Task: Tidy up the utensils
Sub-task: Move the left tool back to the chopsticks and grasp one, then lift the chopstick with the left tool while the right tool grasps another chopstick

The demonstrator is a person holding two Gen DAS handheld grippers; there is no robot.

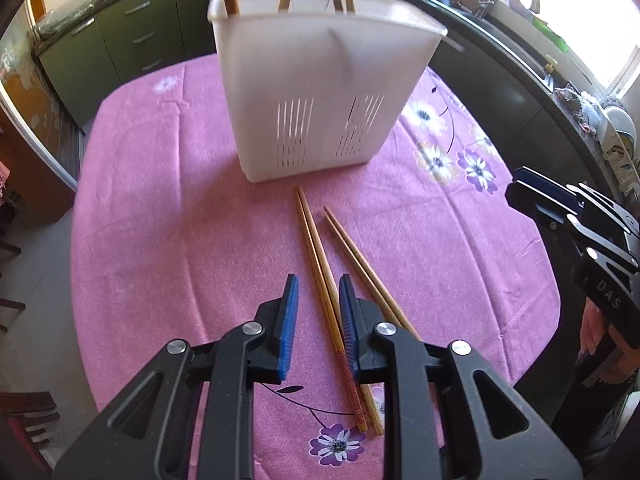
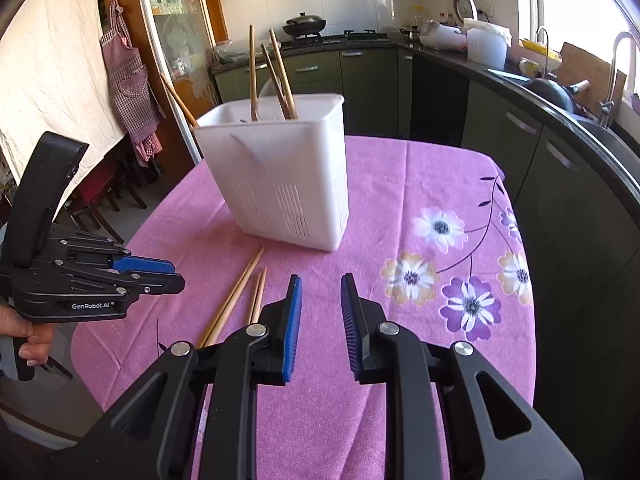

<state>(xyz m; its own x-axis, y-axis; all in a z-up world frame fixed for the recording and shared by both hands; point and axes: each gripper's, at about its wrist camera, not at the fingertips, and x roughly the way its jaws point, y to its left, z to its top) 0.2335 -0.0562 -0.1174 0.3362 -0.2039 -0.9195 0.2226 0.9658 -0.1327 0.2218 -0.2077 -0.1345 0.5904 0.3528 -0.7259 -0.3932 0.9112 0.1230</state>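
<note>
Left gripper (image 1: 318, 300) parted, straddling loose chopsticks (image 1: 320, 264) just before the holder (image 1: 320, 112), likely lining up a pick; right gripper (image 2: 318, 300) parted, empty, beside them.

Right gripper (image 2: 318, 292) in foreground, blue-padded jaws parted with only pink floral tablecloth (image 2: 400, 184) between them. White slotted utensil holder (image 2: 280, 176) stands upright on the cloth ahead, several wooden chopsticks (image 2: 276, 76) sticking up from it at a lean. More chopsticks (image 2: 240, 292) lie flat on the cloth near the holder's base, left of the right gripper. Left gripper (image 2: 176, 272) at left edge, hand-held above the cloth, jaws seen side-on and appearing closed. Wok (image 2: 304, 24) on the stove behind.
</note>
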